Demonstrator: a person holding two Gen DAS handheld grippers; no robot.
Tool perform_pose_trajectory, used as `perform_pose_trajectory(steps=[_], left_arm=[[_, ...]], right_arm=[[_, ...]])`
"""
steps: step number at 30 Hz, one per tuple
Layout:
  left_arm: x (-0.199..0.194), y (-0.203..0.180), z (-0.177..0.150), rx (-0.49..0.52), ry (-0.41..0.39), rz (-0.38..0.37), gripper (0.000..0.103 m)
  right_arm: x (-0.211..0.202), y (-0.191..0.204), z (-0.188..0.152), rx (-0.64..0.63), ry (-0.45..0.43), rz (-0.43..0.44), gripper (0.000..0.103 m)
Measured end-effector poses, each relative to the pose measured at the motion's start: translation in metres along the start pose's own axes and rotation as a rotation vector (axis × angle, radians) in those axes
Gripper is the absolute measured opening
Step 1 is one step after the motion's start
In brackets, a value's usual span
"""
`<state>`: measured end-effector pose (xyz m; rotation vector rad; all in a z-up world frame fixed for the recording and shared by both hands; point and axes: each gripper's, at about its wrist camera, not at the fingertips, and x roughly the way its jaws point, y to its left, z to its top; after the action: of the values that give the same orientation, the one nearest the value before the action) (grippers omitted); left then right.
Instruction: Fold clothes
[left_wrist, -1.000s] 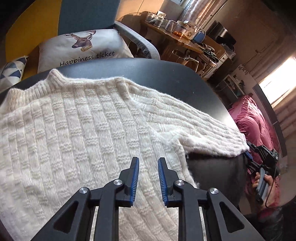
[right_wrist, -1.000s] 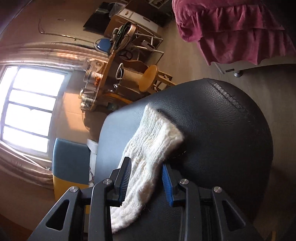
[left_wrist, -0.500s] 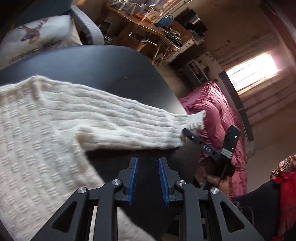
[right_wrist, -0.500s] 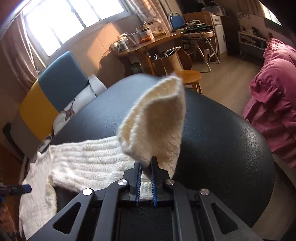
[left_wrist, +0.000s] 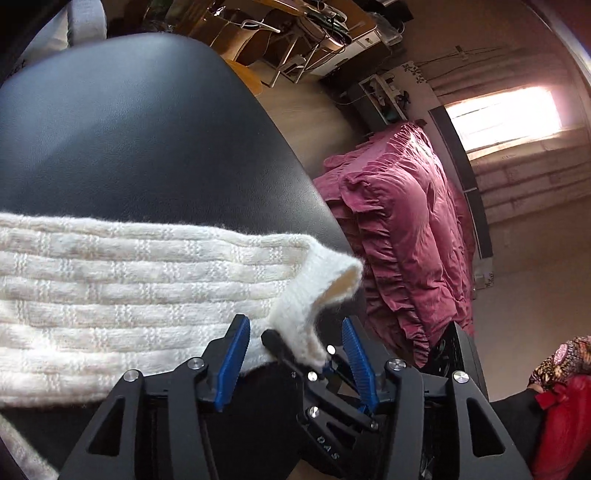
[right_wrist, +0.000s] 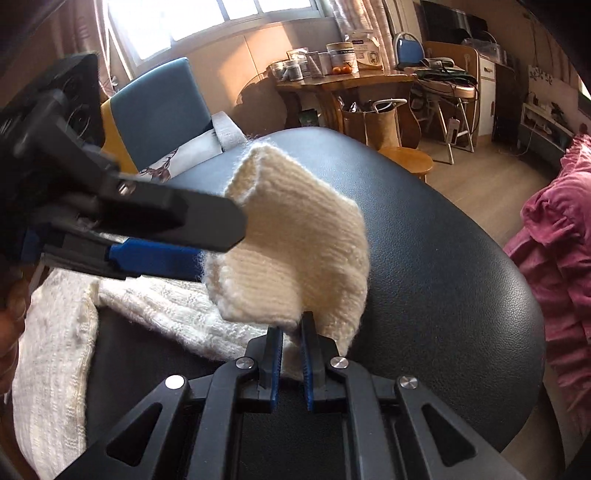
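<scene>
So, sleeve fold in progress, looks like.

Cream chunky-knit sweater (right_wrist: 55, 332) lies spread on the round black leather table (right_wrist: 443, 258), one sleeve's cuff (right_wrist: 295, 258) lifted near the table's edge, pinched in the right gripper (right_wrist: 291, 347). Left gripper (left_wrist: 295, 354) hangs wide apart around it, gripping nothing. Body lies flat, unfolded; bare tabletop beyond.

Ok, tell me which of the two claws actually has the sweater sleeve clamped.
The right claw: its jaws are shut on the cream sleeve cuff, lifting it off the black tabletop. The left claw hangs open beside the cuff, gripping nothing.
</scene>
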<state>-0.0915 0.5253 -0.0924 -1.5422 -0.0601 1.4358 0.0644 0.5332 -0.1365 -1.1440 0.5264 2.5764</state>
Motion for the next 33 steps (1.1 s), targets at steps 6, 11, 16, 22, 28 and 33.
perform_pose_trajectory(steps=[6,11,16,22,28,33], left_arm=[[0.019,-0.015,0.011,0.08,0.016,0.11,0.029],[-0.029,-0.016,0.015,0.118,-0.083,0.138,0.006],[-0.092,-0.014,0.02,0.14,-0.207,0.137,0.006],[-0.206,0.002,0.018,0.133,-0.386,0.145,0.006],[-0.301,0.029,-0.01,0.095,-0.529,0.151,0.006],[-0.354,0.05,-0.037,0.071,-0.617,0.142,0.007]], right_arm=[[-0.003,0.014,-0.002,-0.059,-0.01,-0.023,0.011],[-0.033,0.0,-0.007,0.082,-0.115,0.04,0.026],[-0.05,-0.039,-0.023,0.471,-0.142,0.306,0.033],[-0.022,-0.023,-0.035,0.808,-0.075,0.708,0.051],[0.035,0.036,-0.047,1.153,-0.023,1.071,0.1],[0.081,0.087,-0.039,1.305,0.01,1.091,0.102]])
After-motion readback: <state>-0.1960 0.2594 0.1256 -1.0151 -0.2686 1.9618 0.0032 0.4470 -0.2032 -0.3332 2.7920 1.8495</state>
